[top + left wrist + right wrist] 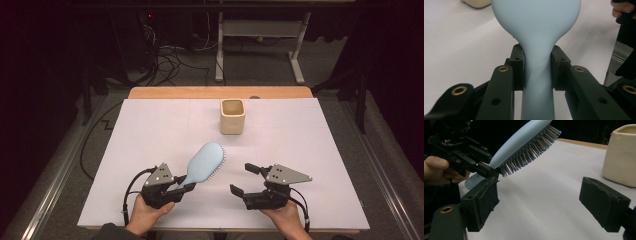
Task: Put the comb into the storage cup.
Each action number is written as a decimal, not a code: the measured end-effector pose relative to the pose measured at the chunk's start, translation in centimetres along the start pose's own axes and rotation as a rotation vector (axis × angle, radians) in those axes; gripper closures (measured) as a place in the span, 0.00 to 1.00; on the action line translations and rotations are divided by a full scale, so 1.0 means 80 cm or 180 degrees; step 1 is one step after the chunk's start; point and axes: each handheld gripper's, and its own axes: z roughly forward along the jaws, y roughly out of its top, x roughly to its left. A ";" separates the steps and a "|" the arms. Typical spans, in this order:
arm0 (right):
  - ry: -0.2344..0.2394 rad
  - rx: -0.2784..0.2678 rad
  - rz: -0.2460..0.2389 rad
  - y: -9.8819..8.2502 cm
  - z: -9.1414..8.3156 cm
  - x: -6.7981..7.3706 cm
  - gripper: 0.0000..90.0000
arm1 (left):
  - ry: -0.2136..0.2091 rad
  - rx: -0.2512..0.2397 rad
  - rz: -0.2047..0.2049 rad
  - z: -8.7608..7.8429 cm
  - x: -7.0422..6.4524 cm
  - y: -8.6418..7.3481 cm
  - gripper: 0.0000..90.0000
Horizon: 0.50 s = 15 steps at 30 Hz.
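Note:
A light blue hairbrush (205,161) is held above the white table, its head pointing toward the far right and its bristles (529,152) facing right and down. My left gripper (181,186) is shut on the brush's handle (537,75), both pads pressed against the narrow neck. My right gripper (245,178) sits near the front edge to the right of the brush, open, with nothing between its pads (604,203). A cream square cup (233,116) stands upright at the back middle of the table.
The white sheet (150,130) covers the table, with a wooden edge (220,92) at the far side. Beyond it are a desk frame (260,30) and cables on the floor. Metal rails run along both sides.

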 end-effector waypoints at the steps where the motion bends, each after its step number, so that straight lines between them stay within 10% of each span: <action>1: 0.0004 0.0006 0.0000 0.000 0.001 0.001 0.18 | 0.0006 0.0000 0.0009 0.001 -0.001 0.000 0.77; 15: 0.0140 0.0051 0.0087 0.007 0.027 0.008 0.18 | -0.0028 -0.0007 0.0057 0.004 -0.005 0.004 0.77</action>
